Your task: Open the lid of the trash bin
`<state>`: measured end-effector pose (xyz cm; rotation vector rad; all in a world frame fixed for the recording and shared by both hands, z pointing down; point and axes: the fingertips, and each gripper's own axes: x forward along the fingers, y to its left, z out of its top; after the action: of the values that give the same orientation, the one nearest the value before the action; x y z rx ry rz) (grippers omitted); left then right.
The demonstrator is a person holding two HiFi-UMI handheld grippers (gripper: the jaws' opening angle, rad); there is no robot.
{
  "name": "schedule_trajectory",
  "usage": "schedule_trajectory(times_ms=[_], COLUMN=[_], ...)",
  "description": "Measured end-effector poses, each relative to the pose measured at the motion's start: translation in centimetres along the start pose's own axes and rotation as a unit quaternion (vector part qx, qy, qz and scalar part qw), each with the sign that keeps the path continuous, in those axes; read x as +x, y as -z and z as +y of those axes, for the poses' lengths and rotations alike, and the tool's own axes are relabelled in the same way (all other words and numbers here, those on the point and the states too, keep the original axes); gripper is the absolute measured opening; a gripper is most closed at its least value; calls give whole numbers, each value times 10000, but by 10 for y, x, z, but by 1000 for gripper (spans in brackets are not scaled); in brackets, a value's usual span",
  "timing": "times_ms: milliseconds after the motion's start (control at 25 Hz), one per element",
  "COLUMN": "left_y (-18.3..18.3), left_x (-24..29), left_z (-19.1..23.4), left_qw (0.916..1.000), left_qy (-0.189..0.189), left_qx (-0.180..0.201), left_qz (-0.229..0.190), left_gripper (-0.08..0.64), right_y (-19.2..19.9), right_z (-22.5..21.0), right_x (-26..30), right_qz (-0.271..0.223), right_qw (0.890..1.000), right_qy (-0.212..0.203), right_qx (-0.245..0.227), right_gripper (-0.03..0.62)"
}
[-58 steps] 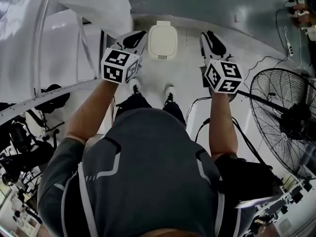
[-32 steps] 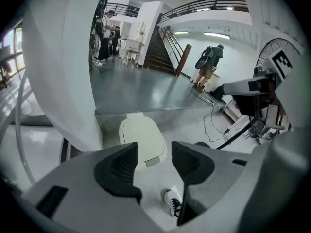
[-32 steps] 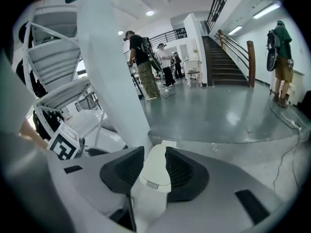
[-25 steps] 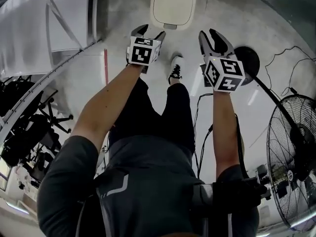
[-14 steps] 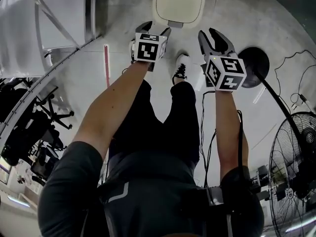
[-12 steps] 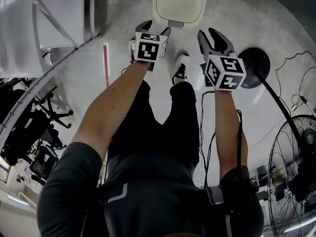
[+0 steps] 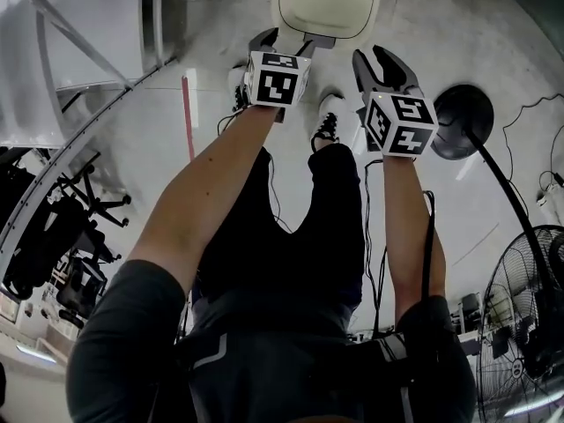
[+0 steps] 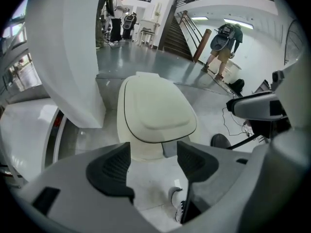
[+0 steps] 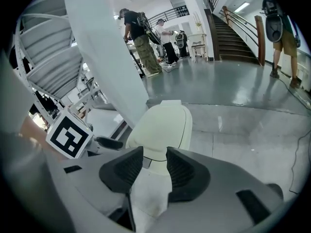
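On the floor, closed trash bin

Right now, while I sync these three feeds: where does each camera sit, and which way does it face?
Head view: on the person's head, facing steeply down; shows forearms, legs, a shoe, left gripper and right gripper before the trash bin.
Left gripper view: on the left gripper, facing along its open jaws down onto the bin's closed lid; a shoe below.
Right gripper view: on the right gripper, facing the bin past its opening, empty jaws; the left gripper's marker cube at left.
Shared: all three show the trash bin.
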<state>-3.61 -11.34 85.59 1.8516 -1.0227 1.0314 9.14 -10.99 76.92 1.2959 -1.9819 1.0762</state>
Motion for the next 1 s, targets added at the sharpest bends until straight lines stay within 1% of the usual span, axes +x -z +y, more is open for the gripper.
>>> schedule_trajectory(times_ms=[320, 440, 520, 640, 720, 1000], left_y=[5, 4, 4, 6, 6, 6], left_x=[13, 14, 15, 16, 16, 18], left_z=[1, 1, 2, 1, 0, 0], left_qw=[9999, 9999, 9998, 9989, 9985, 9986], left_qy=[-119, -131, -165, -326, -405, -365], left_qx=[54, 44, 111, 314, 354, 371], left_qz=[32, -30, -19, 71, 68, 95], left_gripper=[296, 299, 307, 313, 314, 314], right_y=[10, 11, 13, 16, 18, 25], right_z=[5, 4, 3, 3, 2, 3], right_x=[20, 23, 25, 27, 27, 29], right_qz=[28, 14, 32, 62, 64, 96], right_qw=[9998, 9998, 9998, 9997, 9997, 9995], right_qy=[-114, -133, -127, -125, -126, -116], right_qx=[137, 143, 148, 185, 206, 264], right_gripper=[172, 172, 172, 172, 172, 172])
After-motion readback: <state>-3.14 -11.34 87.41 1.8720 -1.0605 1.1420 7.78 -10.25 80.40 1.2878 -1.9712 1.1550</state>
